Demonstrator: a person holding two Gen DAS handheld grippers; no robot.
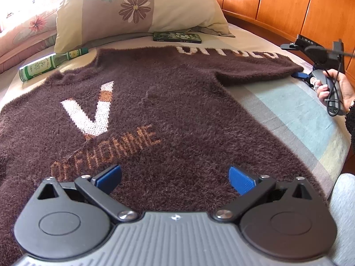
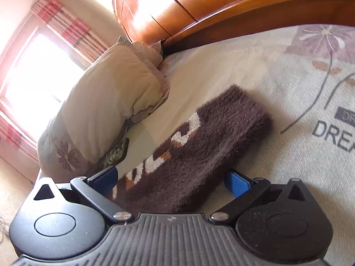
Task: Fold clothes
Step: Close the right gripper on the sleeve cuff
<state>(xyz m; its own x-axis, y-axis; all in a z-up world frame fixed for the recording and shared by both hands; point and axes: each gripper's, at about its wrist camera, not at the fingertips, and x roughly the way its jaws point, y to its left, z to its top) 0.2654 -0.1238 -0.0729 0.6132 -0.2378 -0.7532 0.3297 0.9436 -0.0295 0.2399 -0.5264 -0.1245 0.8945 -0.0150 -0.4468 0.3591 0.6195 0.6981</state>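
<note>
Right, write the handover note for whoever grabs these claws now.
Left claw: open, empty, hovering over the sweater's hem.
Right claw: open, straddling the sleeve near its cuff, not clamped.
Sweater: brown, spread flat on the bed, front up, sleeve stretched out sideways.
Bottle and phone lie by the pillow, clear of the sweater.
Done: laid out. Left: every fold, likely this sleeve first.

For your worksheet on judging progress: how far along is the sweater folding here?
Done: the brown sweater lies spread flat on the bed, nothing folded. In hand: the right gripper, jaws open, straddles the sleeve; the left gripper hovers open over the hem. Left: every fold.
</note>
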